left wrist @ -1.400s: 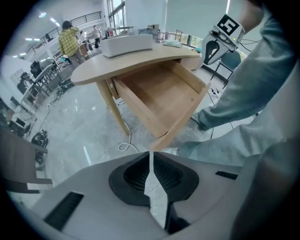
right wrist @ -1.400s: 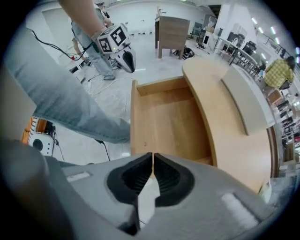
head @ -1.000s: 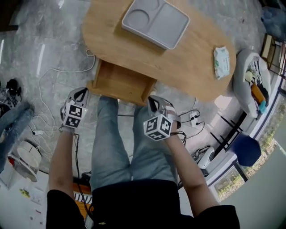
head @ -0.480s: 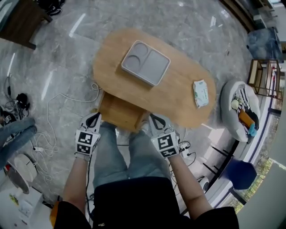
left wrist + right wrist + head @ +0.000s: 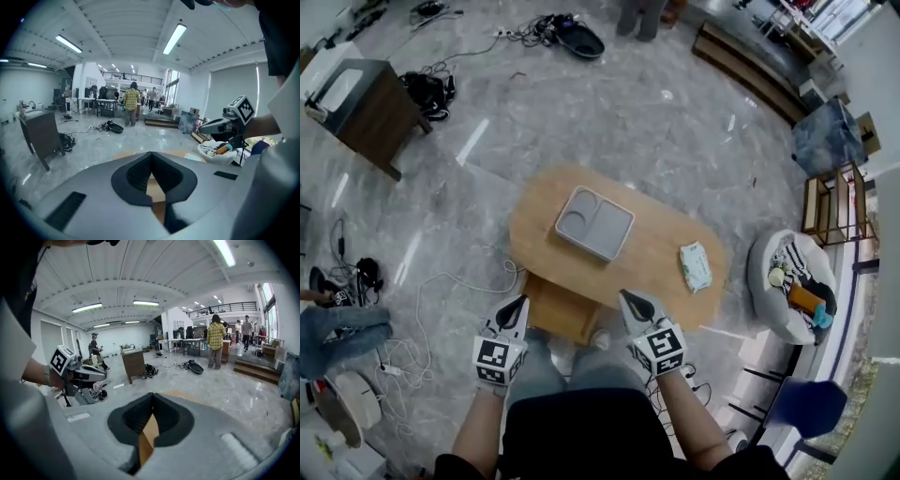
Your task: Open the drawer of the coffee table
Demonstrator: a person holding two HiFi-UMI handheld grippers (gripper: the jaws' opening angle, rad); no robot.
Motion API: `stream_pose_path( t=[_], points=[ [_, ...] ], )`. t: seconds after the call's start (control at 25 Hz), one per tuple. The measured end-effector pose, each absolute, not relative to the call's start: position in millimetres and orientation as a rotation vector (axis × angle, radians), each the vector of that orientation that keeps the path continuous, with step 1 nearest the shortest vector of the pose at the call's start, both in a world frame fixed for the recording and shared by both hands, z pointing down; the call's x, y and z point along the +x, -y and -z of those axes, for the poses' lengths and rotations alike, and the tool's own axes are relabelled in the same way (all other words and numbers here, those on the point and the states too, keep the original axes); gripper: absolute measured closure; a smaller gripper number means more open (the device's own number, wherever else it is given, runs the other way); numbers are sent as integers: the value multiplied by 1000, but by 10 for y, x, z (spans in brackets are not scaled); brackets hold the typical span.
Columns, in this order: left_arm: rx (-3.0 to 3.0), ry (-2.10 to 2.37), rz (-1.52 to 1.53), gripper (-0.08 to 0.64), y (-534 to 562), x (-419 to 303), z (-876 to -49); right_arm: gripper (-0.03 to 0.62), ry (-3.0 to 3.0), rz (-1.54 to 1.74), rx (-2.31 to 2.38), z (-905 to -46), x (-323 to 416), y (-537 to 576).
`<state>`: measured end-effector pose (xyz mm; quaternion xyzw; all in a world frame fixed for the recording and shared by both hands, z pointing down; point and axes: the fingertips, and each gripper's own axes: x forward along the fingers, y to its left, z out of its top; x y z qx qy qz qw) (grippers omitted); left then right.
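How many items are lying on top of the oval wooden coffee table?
2. A grey rectangular divided tray sits left of centre on the oval wooden coffee table; a pale green soft packet lies toward its right end. Nothing appears hidden.

The drawer [image 5: 555, 305] shows only its front part; the rest runs under the top of the table [image 5: 661, 234], and the person's legs [image 5: 600, 370] cover its near edge. Its inside is too small to make out. The print on the packet [image 5: 695, 266] cannot be read, and the things in the white basket [image 5: 761, 281] are too small to name. The lower edge cuts off the person's body. In each gripper view the grey body of the left gripper [image 5: 151, 157] or right gripper [image 5: 152, 397] hides nearly all of the table. Distant people [image 5: 132, 101] are tiny and blurred.
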<state>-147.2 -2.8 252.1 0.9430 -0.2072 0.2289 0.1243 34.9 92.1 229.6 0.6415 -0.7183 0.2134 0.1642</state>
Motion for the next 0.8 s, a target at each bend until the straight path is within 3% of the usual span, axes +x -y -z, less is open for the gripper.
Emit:
stream_pose_path(
  t=[0.44, 0.8],
  points=[
    [2885, 624, -545, 545, 45, -1300, -1302, 595, 2159, -484, 1995, -1045, 469, -927],
    [2970, 621, -437, 545, -55, -1219, -721, 595, 2206, -399, 2067, -604, 510, -1107]
  ],
)
